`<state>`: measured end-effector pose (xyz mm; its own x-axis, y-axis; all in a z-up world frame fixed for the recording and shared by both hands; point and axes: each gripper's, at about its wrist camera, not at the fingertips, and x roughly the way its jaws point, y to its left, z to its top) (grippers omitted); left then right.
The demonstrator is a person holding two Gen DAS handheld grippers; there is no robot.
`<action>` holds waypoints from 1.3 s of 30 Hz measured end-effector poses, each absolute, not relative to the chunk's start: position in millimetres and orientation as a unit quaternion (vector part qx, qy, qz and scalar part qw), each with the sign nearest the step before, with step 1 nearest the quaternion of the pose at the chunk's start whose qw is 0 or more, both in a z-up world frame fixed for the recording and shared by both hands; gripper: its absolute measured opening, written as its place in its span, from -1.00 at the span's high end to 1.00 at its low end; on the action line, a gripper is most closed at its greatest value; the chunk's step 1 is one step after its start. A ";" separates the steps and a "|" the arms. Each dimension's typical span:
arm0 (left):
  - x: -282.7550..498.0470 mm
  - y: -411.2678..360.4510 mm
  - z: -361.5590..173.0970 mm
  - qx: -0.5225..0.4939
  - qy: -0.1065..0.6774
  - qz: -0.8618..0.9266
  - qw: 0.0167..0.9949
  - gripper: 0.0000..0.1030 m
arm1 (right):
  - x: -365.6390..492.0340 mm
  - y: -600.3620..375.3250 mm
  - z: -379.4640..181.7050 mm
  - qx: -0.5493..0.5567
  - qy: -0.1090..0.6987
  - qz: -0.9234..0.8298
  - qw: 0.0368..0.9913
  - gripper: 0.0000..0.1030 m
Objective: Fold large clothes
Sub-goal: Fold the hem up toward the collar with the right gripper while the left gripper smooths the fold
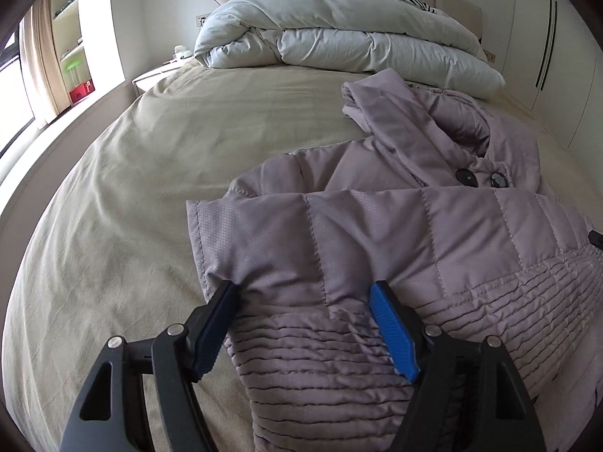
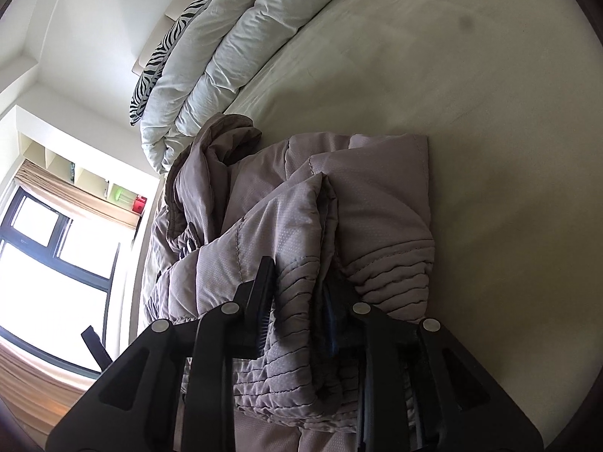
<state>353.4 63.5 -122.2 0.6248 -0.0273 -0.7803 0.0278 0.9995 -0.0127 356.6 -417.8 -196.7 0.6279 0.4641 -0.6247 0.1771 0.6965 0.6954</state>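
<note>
On the bed (image 1: 113, 188), my left gripper (image 1: 305, 293) hangs wide open over the folded coat (image 1: 414, 226) while my right gripper (image 2: 301, 275) pinches a bunched layer, so I'd lay that flap flat and square before letting go.

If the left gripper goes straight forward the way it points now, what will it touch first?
Most likely the jacket: the left gripper stands open over its folded quilted part, and its fingertips seem already at the fabric. Depth is unclear, so contact may already exist.
</note>
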 end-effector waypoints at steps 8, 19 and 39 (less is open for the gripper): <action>330.1 63.5 -58.1 0.028 0.341 0.017 0.940 -0.47 | 330.4 -412.7 -118.2 0.337 0.363 0.082 0.865 -0.28; 375.7 42.1 -132.5 0.056 0.405 -0.005 0.913 -0.41 | 375.6 -312.6 -167.7 0.256 0.422 0.154 0.856 -0.03; 379.4 71.2 -142.1 -0.044 0.435 -0.056 0.897 -0.47 | 345.5 -296.9 -180.4 0.170 0.360 0.179 0.900 -0.06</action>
<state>379.4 71.2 -142.1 0.6145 -0.1392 -0.7766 0.0632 0.9898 -0.1274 345.5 -296.9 -180.4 0.6773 0.4446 -0.5861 -0.1995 0.8779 0.4354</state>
